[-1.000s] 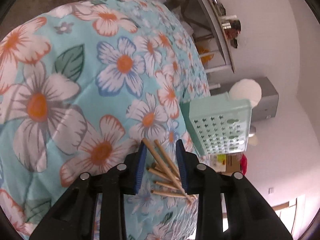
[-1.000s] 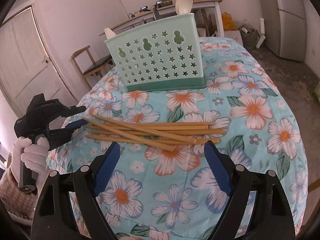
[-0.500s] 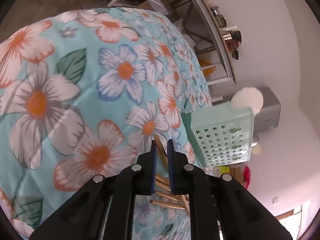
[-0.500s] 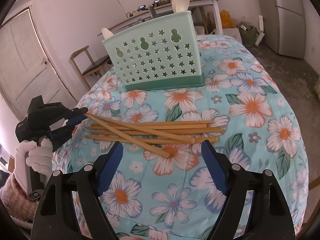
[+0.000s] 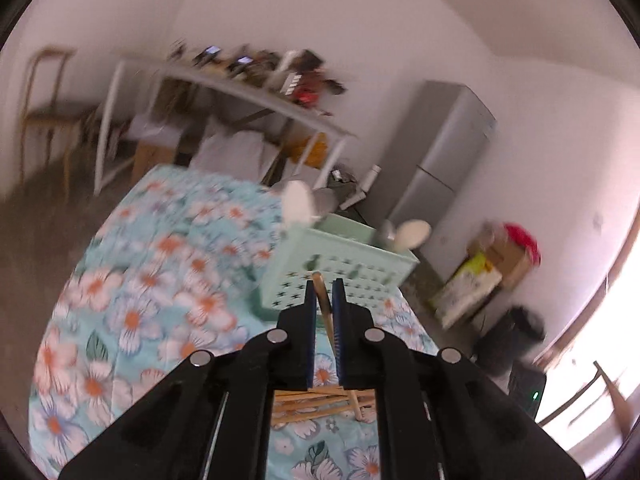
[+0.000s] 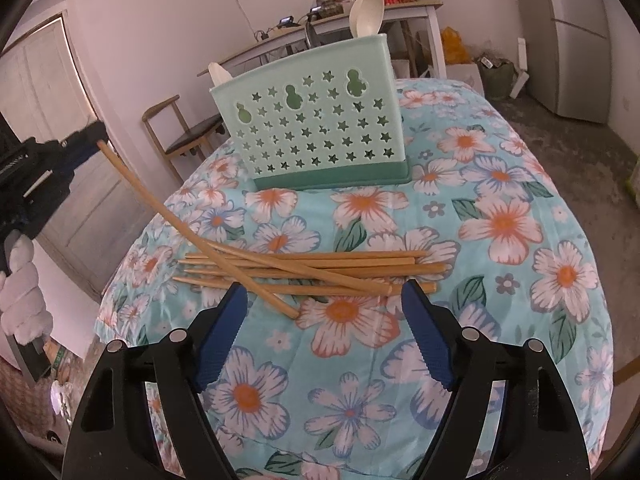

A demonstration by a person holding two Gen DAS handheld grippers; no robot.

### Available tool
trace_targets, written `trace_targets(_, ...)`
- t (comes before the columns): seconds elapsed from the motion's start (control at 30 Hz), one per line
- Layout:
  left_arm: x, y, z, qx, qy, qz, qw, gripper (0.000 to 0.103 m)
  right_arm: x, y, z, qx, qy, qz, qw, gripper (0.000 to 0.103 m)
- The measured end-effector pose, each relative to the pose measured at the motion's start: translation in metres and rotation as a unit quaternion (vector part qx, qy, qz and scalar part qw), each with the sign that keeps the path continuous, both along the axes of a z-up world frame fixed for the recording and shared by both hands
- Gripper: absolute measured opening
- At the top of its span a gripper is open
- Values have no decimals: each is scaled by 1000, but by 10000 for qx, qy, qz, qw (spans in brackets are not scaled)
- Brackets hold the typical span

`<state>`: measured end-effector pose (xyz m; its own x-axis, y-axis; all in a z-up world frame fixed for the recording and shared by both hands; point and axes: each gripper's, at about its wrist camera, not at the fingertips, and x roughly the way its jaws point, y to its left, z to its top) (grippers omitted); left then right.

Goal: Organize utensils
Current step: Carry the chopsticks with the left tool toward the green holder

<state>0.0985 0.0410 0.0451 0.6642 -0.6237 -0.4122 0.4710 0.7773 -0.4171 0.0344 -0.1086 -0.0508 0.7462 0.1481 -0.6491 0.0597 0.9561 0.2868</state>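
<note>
Left gripper (image 5: 323,286) clamped narrow on one chopstick (image 5: 325,306), pads pressing its upper end, shaft slanting down between the jaws toward the cloth. From the right wrist view, same left gripper (image 6: 86,136) seen at the far left edge, raised above the table, carried by a white-gloved hand (image 6: 24,292). Held chopstick (image 6: 188,224) running from the pads down and to the right, its far tip (image 6: 292,314) low by the pile, just ahead of the right gripper's left pad; contact with the cloth hard to judge.

Right gripper (image 6: 324,324) spread wide, nothing between the blue pads, hovering just short of the pile and pointing down at it.

Remaining chopsticks (image 6: 320,270) lying in a loose bundle on the floral tablecloth (image 6: 500,216), roughly parallel, lengthwise across the view, the lifted one crossing over them. Same bundle (image 5: 320,400) glimpsed under the left gripper's body.

Beyond the bundle, well apart from it, mint-green utensil caddy (image 6: 316,128) standing upright on the cloth, its wall pierced with star and gourd cut-outs. White spoon (image 6: 366,12) sticking up from its right end, another white utensil (image 6: 220,74) poking out at the left end.

Farther back: wooden chair (image 6: 176,132), cluttered side table (image 6: 332,28) against the wall, grey refrigerator (image 6: 576,32) at right.
</note>
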Motion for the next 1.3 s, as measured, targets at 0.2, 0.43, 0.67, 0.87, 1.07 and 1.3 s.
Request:
trace_targets(0.2,3,-22,-4,102,75,-259,9996,8,-12,-10,7,-48,-106,-152,9998,73)
trace_targets(0.43,6,-40,-15,97,305,-476,9984,9,-24,-19,11,-31,-166,-328,9993,73)
trace_targets(0.67,13,-43,-28,-118,569,-570,9967,9,-29,-17,17,-181,-192,-349,9990,71)
trace_targets(0.87,17,-46,-38,-274,716,-661,9949,9,-32,-18,21,-251,-202,-424,9986,70)
trace_targets(1.07,25,-30,-51,-680,1016,-595,9907,8,-34,-18,25,-371,-186,-446,9981,65)
trace_targets(1.3,27,23,-74,-1431,1754,-411,9732,7,-10,-16,56,-933,-459,161,9944,60)
